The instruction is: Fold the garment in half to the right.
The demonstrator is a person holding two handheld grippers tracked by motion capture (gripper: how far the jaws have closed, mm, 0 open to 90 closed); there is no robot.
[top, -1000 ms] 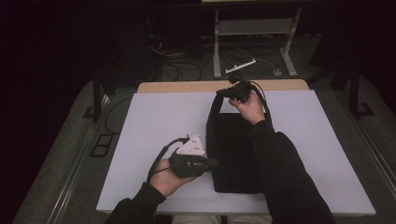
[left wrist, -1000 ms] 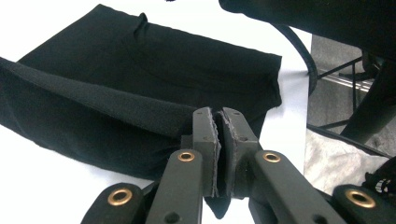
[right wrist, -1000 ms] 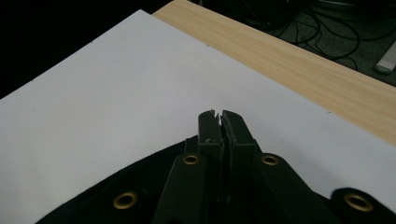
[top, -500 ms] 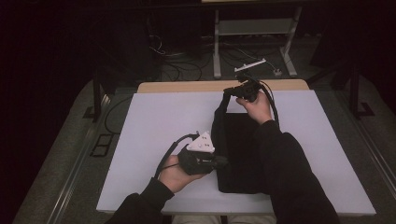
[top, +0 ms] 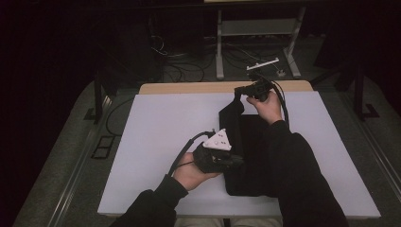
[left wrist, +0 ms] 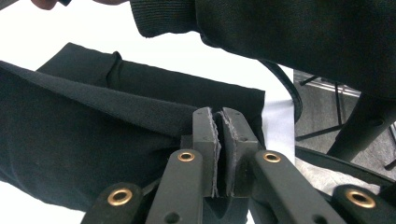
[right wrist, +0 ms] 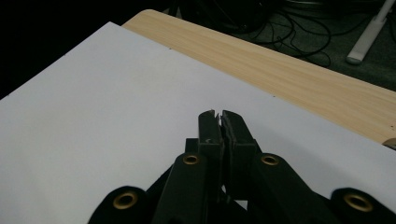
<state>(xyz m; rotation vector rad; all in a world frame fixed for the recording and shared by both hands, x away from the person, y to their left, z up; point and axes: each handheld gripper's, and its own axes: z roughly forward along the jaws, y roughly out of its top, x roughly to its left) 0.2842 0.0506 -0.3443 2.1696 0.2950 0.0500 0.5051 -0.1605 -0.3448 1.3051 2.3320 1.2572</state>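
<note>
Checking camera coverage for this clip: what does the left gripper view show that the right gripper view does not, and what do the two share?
Left gripper view alone: the black cloth spread on the sheet, a fold of it running into the left gripper, whose jaws are closed on it; above, the person's dark sleeve and a cable.

Right gripper view alone: the table's bare wooden edge and floor cables beyond it.

Shared: the white sheet on the table, and closed black jaws rising from the bottom; the right gripper stands over bare sheet.
</note>
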